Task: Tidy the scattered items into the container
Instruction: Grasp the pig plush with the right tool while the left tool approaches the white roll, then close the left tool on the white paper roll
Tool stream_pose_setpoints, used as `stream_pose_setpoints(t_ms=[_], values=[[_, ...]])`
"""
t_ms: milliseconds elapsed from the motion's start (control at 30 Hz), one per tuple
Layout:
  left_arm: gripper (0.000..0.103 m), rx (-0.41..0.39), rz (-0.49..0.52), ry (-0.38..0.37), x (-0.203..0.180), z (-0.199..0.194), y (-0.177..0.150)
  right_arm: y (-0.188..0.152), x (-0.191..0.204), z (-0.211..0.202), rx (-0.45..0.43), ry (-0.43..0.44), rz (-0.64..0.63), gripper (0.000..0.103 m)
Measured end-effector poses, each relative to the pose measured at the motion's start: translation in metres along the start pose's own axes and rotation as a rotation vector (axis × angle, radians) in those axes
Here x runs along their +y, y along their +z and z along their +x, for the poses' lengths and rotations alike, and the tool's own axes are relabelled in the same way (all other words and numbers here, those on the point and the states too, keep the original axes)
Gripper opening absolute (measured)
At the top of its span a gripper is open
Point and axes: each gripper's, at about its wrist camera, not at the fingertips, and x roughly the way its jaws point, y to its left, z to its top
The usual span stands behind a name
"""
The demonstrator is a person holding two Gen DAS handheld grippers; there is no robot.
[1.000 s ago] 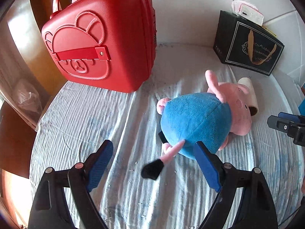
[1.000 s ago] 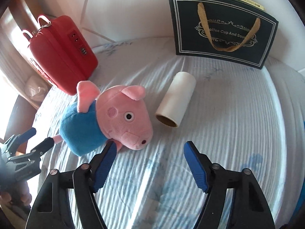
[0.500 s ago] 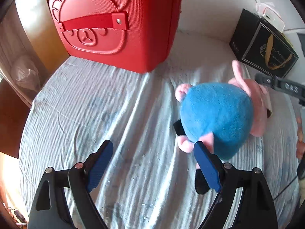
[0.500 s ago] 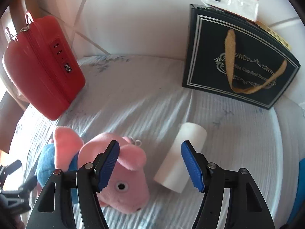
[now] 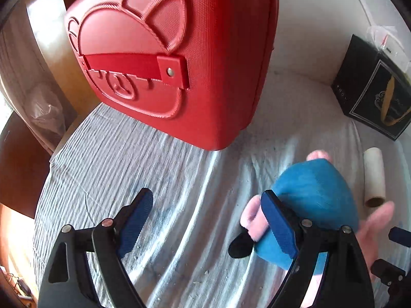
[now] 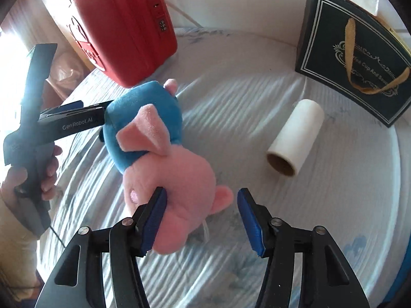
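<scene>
A: What did the left wrist view show?

B: The left gripper [image 5: 205, 220] had its jaws wide apart. The plush pig [image 5: 313, 205] lay at four o'clock against the right pad, the red suitcase [image 5: 174, 59] upright at twelve, the cardboard roll [image 5: 374, 177] at three.

A: And the right wrist view?

B: The right gripper [image 6: 201, 218] was spread too, the pig's pink head [image 6: 179, 187] touching its left pad, nothing clamped. The black gift bag [image 6: 357, 59] stood at one o'clock.

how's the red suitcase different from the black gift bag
The red suitcase is a hard ribbed shell with a bear face and a combination lock; the black gift bag is flat paper with gold handles and lettering. The suitcase looks bulkier. Both stand upright at the wall end of the bed.
</scene>
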Motion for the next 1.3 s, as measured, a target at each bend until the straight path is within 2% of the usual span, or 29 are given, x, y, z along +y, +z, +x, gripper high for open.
stream_pose_setpoints(t_ms=[67,100,200,333,400,467,533,567,667,767,867,967,1167,1300], values=[[0.087,0.015,0.004,-0.022,-0.001,-0.01,-0.012,0.001,0.012,-0.01,-0.019,0.005,-0.044,0.09],[0.087,0.029,0.007,-0.027,-0.002,-0.011,-0.019,0.004,0.022,-0.011,-0.025,0.008,-0.084,0.092],[0.087,0.061,0.022,-0.022,0.001,-0.009,-0.039,0.018,0.049,0.005,-0.015,-0.022,-0.204,0.092],[0.087,0.105,-0.004,-0.021,0.012,0.003,-0.053,0.035,0.062,0.055,0.05,-0.085,-0.284,0.092],[0.087,0.112,-0.007,-0.022,0.012,0.003,-0.058,0.044,0.067,0.078,0.051,-0.108,-0.324,0.091],[0.087,0.103,0.0,-0.027,0.011,0.0,-0.059,0.047,0.067,0.091,0.079,-0.07,-0.297,0.079],[0.087,0.082,0.008,-0.036,0.006,-0.006,-0.056,0.041,0.067,0.08,0.06,-0.061,-0.279,0.071],[0.087,0.071,0.012,-0.044,0.003,-0.01,-0.054,0.035,0.063,0.069,0.046,-0.038,-0.254,0.07],[0.087,0.043,0.043,-0.078,-0.016,-0.022,-0.047,0.006,0.032,0.028,0.005,-0.019,-0.127,0.07],[0.087,0.027,0.1,-0.13,-0.051,-0.033,-0.04,-0.03,-0.017,-0.014,-0.036,-0.021,0.054,0.07],[0.087,0.013,0.166,-0.189,-0.097,-0.043,-0.031,-0.065,-0.062,-0.052,-0.086,-0.064,0.194,0.07],[0.087,-0.004,0.234,-0.242,-0.147,-0.045,-0.018,-0.085,-0.104,-0.073,-0.124,-0.123,0.303,0.071],[0.087,-0.033,0.344,-0.298,-0.236,-0.021,0.009,-0.081,-0.167,-0.071,-0.168,-0.201,0.399,0.071],[0.087,0.02,0.396,-0.29,-0.274,0.018,0.015,-0.069,-0.197,-0.047,-0.165,-0.214,0.418,0.072]])
